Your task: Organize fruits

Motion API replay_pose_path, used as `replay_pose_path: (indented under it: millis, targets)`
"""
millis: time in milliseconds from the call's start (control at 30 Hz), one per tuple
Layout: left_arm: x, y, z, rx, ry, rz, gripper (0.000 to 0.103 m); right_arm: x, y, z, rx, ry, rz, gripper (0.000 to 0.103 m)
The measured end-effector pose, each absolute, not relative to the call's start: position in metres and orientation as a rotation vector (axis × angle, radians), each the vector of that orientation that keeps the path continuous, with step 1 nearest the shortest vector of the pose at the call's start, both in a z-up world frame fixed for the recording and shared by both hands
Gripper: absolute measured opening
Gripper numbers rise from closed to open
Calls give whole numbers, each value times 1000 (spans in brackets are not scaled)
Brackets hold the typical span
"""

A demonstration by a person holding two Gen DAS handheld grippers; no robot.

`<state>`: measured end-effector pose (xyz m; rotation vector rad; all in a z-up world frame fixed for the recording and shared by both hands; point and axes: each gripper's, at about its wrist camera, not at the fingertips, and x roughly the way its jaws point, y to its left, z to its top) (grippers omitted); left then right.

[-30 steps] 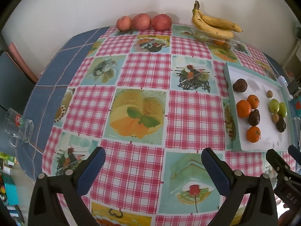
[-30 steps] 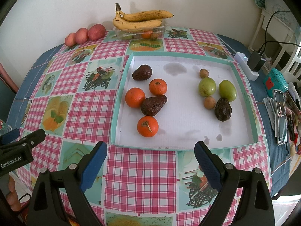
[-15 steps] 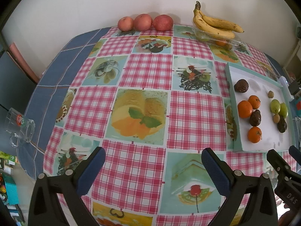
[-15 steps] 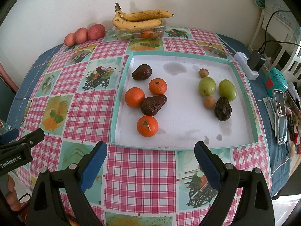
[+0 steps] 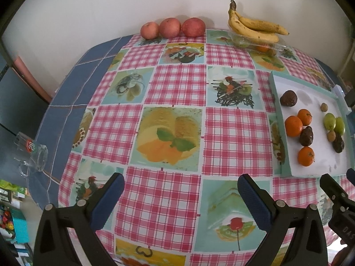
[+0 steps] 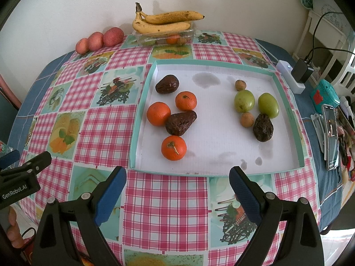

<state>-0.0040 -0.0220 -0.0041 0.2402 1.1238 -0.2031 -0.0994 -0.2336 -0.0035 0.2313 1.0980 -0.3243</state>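
Observation:
A white tray with a teal rim (image 6: pixel 221 150) (image 5: pixel 276 93) holds three oranges (image 6: pixel 173 147), dark wrinkled avocados (image 6: pixel 180 123), two green fruits (image 6: pixel 244 100) and small brown fruits (image 6: pixel 247 119). Bananas (image 6: pixel 164 22) (image 5: pixel 255 27) lie on a clear plastic box at the back wall, with three red apples (image 5: pixel 170 27) (image 6: pixel 99 41) to their left. My right gripper (image 6: pixel 177 192) stands open in front of the tray's near edge, empty. My left gripper (image 5: pixel 180 197) hangs open over the checked tablecloth, left of the tray, empty.
A glass mug (image 5: pixel 33 153) lies at the table's left edge. Right of the tray are a white power strip with a charger (image 6: pixel 292 77), a teal box (image 6: pixel 326 92) and a phone (image 6: pixel 330 133). A hand (image 6: pixel 13 230) holds the left gripper.
The left wrist view has shifted slightly, so the table appears a touch farther and the tray sits further right. The right gripper and the fruits have not moved.

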Motion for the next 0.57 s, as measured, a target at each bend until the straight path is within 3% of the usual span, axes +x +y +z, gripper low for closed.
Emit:
replay_pose_path:
  millis: [567]
  targets:
    - [-4, -21, -3, 240, 1113, -190, 103, -98, -233, -4, 230, 1101, -324, 94]
